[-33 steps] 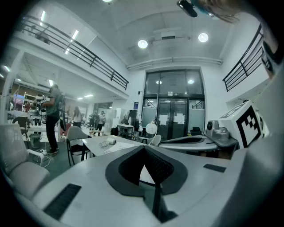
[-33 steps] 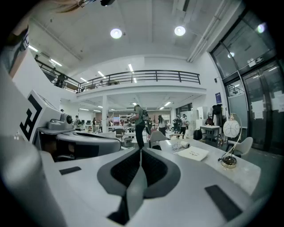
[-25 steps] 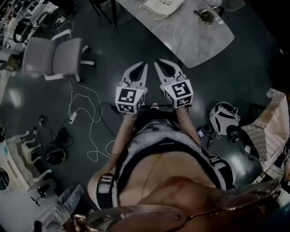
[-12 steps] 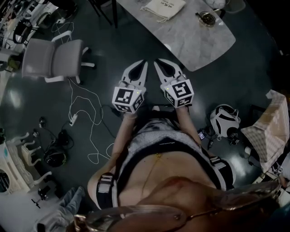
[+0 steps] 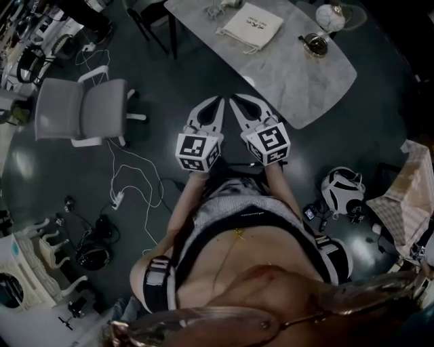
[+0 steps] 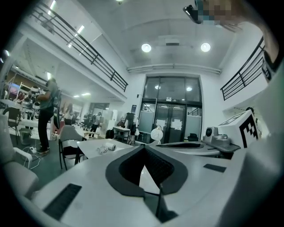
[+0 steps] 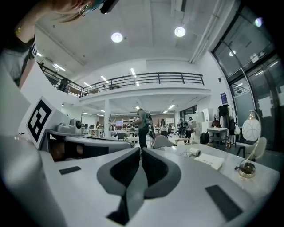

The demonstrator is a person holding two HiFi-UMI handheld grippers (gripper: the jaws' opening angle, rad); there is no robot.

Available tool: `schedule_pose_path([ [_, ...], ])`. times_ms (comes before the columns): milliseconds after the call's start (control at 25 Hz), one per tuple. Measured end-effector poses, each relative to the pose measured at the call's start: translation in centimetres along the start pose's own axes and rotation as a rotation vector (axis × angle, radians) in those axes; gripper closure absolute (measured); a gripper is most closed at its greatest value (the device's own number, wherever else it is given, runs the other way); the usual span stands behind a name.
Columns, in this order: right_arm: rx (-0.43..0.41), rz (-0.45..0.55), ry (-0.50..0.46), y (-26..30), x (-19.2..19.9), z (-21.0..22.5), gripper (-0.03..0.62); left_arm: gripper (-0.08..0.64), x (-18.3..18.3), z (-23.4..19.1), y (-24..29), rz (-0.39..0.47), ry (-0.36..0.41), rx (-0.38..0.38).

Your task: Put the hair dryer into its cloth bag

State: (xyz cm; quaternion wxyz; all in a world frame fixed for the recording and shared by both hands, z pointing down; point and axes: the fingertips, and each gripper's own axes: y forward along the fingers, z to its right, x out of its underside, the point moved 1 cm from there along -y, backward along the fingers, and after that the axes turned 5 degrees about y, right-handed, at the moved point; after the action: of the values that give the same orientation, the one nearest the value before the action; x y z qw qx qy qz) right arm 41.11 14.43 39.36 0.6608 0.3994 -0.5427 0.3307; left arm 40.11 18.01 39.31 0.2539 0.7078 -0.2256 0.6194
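A cream cloth bag (image 5: pixel 252 26) lies flat on the grey marble table (image 5: pixel 298 81) at the top of the head view. Beyond it, at the table's far edge, is a white hair dryer (image 5: pixel 227 5) with its cord. My left gripper (image 5: pixel 218 101) and right gripper (image 5: pixel 234 100) are side by side over the dark floor, short of the table, both shut and empty. The right gripper view shows the bag (image 7: pixel 210 160) and the dryer (image 7: pixel 191 152) ahead to the right of the shut right gripper (image 7: pixel 140 150). In the left gripper view, the dryer (image 6: pixel 106 147) lies left of the shut left gripper (image 6: pixel 144 148).
A small metal pot (image 5: pixel 316 44) and a white globe lamp (image 5: pixel 330 15) stand at the table's right end. A grey office chair (image 5: pixel 81 108) is at the left, with white cables (image 5: pixel 129 169) on the floor. A white headset (image 5: pixel 342 190) and a checked bag (image 5: pixel 407 203) lie at the right.
The person and both grippers have moved forward toward the table, so more of the tabletop, the bag and the dryer now show. Both grippers stayed shut.
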Motion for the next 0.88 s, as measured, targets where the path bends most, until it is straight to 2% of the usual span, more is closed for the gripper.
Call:
schedule_pose_path([
  [480,0.025,-0.031,0.027,8.2,-0.5,-0.1,0.522,0.568,0.0,-7.5,1.0,-0.036,-0.035,0.042],
  [760,0.014,-0.042,0.050,10.4,0.0,-0.7,0.522,0.568,0.5,-10.0,0.8,-0.060,-0.008,0.019],
  [880,0.030,-0.041,0.059,11.0,0.0,-0.3,0.522,0.568,0.5,-10.8,1.2,-0.066,-0.025,0.022],
])
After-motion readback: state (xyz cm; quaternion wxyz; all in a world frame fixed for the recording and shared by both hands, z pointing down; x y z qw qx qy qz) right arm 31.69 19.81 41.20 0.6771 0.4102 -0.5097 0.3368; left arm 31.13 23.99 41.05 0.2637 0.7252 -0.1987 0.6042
